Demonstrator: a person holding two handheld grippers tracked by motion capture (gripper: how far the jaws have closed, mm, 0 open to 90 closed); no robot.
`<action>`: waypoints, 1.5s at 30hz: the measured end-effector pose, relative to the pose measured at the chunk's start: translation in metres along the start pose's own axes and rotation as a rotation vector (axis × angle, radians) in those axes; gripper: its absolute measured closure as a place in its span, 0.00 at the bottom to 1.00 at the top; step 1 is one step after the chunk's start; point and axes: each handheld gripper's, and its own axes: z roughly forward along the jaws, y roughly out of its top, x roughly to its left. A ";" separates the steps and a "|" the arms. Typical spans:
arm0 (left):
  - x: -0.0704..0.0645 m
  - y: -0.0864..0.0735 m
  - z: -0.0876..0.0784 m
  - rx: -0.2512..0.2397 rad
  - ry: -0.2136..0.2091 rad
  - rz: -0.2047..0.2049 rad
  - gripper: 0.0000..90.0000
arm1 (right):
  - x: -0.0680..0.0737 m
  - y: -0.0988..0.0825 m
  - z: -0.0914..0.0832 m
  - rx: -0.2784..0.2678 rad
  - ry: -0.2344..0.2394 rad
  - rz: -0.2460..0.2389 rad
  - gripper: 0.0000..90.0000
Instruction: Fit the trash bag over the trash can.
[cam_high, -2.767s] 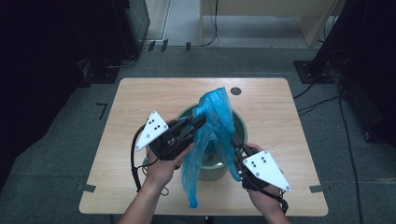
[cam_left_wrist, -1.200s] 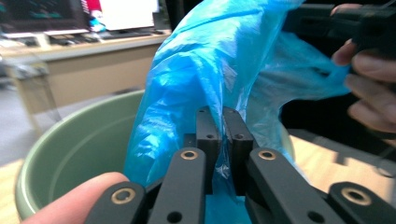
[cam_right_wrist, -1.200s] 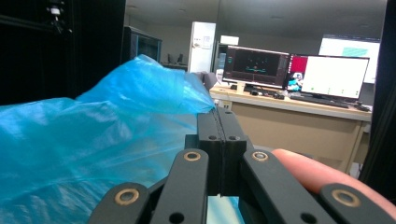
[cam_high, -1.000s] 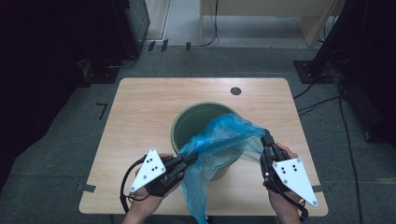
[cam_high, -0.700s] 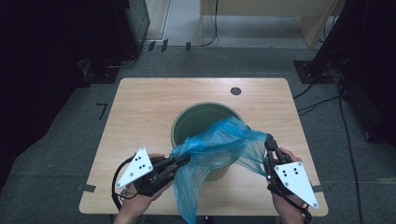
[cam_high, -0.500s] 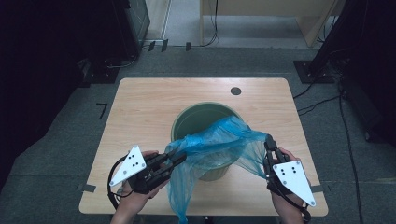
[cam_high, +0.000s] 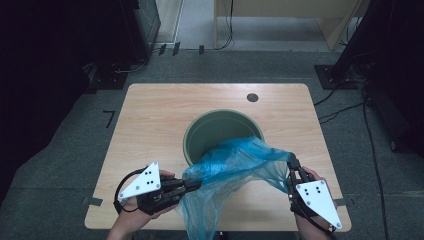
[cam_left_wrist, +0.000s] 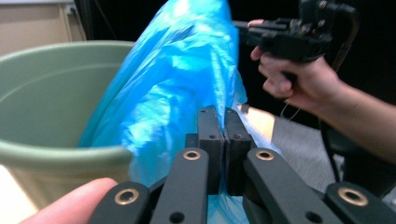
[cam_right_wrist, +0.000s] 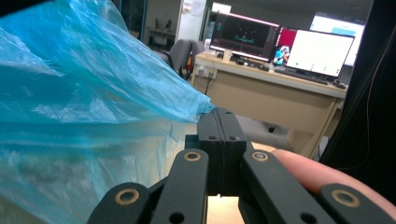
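A thin blue plastic bag (cam_high: 235, 162) is stretched between my two grippers over the near rim of a round green bin (cam_high: 200, 125) on the wooden table. My left gripper (cam_high: 197, 185) is at the near left, shut on the bag's left edge; its jaws have just been closing with the film between them. In the left gripper view the pads (cam_left_wrist: 224, 116) pinch the blue bag (cam_left_wrist: 187, 74) beside the bin (cam_left_wrist: 42, 93). My right gripper (cam_high: 291, 162), at the near right, is shut on the bag's other edge, the film (cam_right_wrist: 93, 93) caught at the tips (cam_right_wrist: 218, 114).
The bin stands mid-table, with bare table (cam_high: 150, 120) to its left and behind it. A dark round hole (cam_high: 252, 97) sits at the table's back right. The bag's tail (cam_high: 200, 220) hangs over the near edge. Desks with monitors (cam_right_wrist: 317, 49) stand beyond.
The bag, earlier held up over the bin, has come down toward the near edge and been spread wide. My left gripper has shifted left and nearer; the right has sunk slightly.
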 end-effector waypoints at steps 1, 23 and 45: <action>0.002 -0.001 0.000 -0.007 0.031 -0.004 0.92 | 0.000 -0.003 0.002 0.013 0.003 -0.002 1.00; 0.041 0.002 -0.004 -0.151 0.444 -0.069 1.00 | 0.010 -0.003 0.053 0.053 0.064 0.019 1.00; 0.076 0.004 0.007 -0.189 0.583 -0.168 0.97 | 0.008 -0.002 0.091 0.095 0.046 0.052 1.00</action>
